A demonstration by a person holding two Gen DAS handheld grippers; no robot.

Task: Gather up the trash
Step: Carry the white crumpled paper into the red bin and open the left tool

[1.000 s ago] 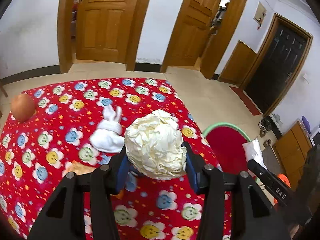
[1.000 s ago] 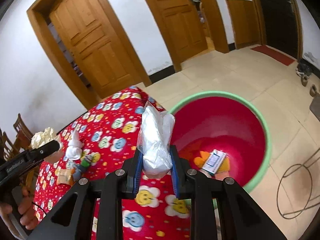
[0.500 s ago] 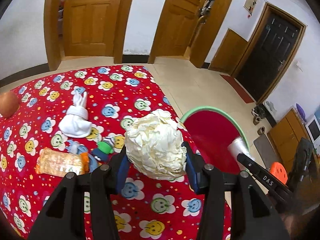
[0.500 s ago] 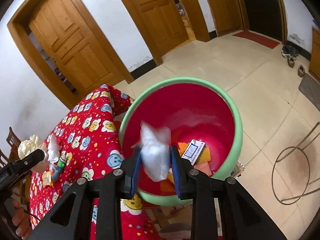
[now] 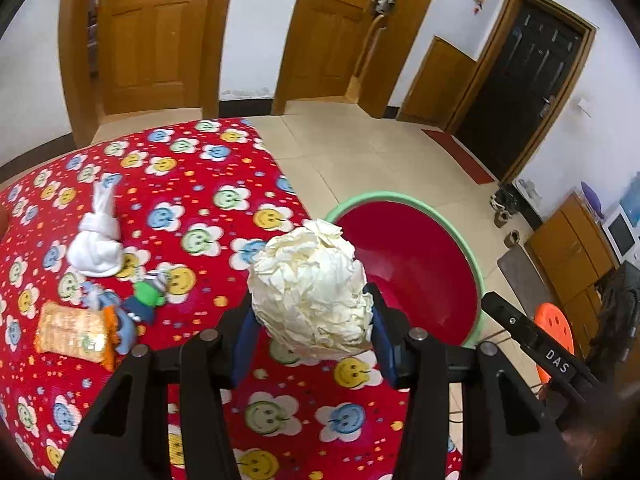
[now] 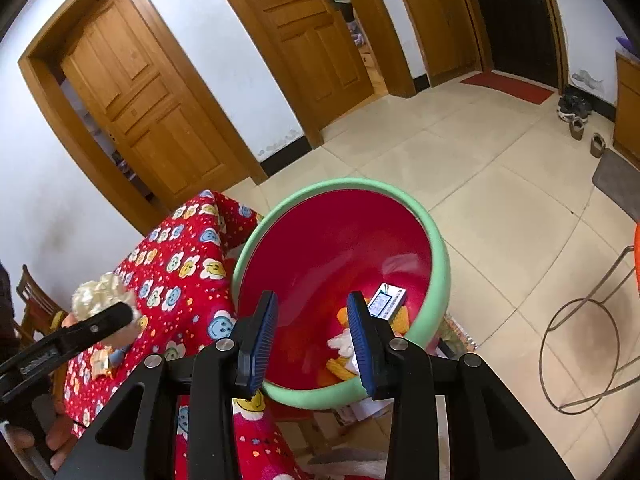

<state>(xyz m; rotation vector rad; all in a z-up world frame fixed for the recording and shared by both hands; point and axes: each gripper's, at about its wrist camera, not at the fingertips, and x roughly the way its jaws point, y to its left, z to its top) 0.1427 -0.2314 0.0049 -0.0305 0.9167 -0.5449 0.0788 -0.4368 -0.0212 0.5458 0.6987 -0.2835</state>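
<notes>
We noted our right gripper [image 6: 312, 334], jaws just opened, empty over the bin [image 6: 438, 264]; left gripper [image 5: 308, 322] clamped a paper ball [image 5: 308, 288], wrappers [image 5: 72, 334] remained.

A home: panelled wooden doors [image 5: 148, 36] at the top, tiled floor [image 6: 500, 200], shoes [image 6: 576, 114] at right, smiley-flower tablecloth [image 5: 192, 208].
</notes>
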